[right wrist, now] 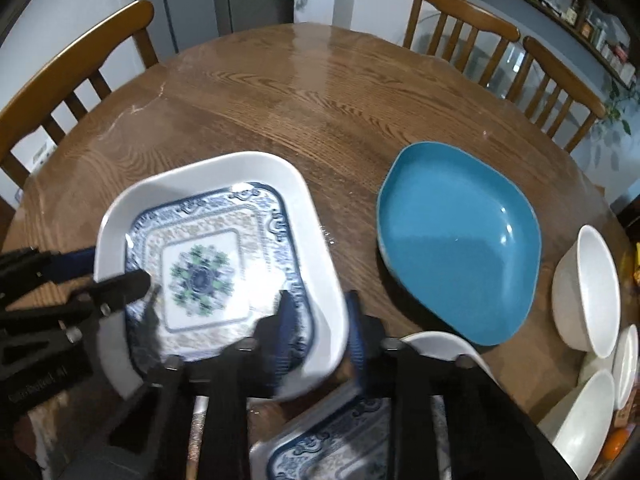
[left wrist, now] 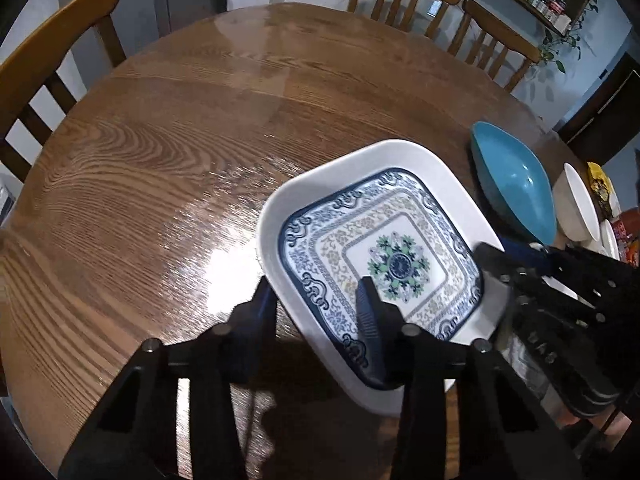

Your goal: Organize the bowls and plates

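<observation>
Near desk (left wrist: 160,160) edge: my left tongs (left wrist: 316,312) and right tongs (right wrist: 320,320) each pinch rim of white dish (right wrist: 312,216), patterned plate (right wrist: 200,276) nested inside. Teal plate (right wrist: 460,248) right, apart; white bowls (right wrist: 588,292) far right.

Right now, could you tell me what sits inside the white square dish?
A blue-patterned square plate lies inside the white square dish, covering its floor. Anything beneath that plate is hidden.

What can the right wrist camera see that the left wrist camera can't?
Only the right wrist view shows a second patterned plate near its bottom edge, and three white bowls in full. Only the left wrist view shows the wide bare stretch of table left of the dish. Both show the white dish holding a patterned plate, gripped on both sides, and the blue dish.
</observation>
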The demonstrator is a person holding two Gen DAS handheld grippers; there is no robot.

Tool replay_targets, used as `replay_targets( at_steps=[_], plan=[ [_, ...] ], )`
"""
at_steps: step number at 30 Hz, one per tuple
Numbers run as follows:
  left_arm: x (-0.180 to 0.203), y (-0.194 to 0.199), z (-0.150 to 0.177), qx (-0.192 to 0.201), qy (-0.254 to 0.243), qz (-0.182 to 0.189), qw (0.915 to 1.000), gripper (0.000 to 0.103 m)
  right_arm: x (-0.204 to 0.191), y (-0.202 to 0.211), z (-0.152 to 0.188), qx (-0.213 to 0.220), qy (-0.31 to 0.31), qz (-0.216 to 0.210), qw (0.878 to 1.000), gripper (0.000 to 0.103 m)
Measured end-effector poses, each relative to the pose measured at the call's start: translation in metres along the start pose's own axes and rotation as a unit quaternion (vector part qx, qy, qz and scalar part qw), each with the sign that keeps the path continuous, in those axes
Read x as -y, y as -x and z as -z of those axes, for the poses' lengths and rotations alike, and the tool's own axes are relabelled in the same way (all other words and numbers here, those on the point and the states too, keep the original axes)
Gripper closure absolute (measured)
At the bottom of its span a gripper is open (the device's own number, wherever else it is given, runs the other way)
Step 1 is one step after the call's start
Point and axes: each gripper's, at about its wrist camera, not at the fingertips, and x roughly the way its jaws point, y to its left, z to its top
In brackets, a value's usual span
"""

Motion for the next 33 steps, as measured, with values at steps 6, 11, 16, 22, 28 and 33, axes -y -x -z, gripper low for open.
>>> replay_targets(
  at_steps=[6, 11, 16, 22, 28, 33],
  plan=[
    [-0.024, 0.008, 0.002, 0.001, 0.015, 0.002, 0.9999, 0.077, 0.001, 0.005, 0.005, 0.003, -0.037, -0.040, 0.999, 0.093],
    [-0.049, 0.028, 0.015, 0.010, 0.018, -0.007, 0.9998, 0.077, -0.019, 0.022, 0.007, 0.013, -0.051, -0.077, 0.996, 0.094],
    [-0.070, 0.050, 0.026, 0.020, 0.004, -0.027, 0.9994, 0.077, -0.051, 0.035, 0.014, 0.007, -0.053, -0.100, 0.994, 0.095],
    [-0.093, 0.057, 0.033, 0.021, 0.007, -0.044, 0.9988, 0.077, -0.083, 0.038, 0.031, -0.006, -0.059, -0.127, 0.990, 0.094],
    [-0.096, 0.053, 0.035, 0.016, 0.002, -0.051, 0.9986, 0.074, -0.096, 0.038, 0.042, -0.013, -0.062, -0.119, 0.991, 0.094],
    [-0.083, 0.054, 0.039, 0.019, -0.013, -0.053, 0.9983, 0.058, -0.092, 0.052, 0.047, 0.013, -0.067, -0.103, 0.992, 0.094]
  ],
)
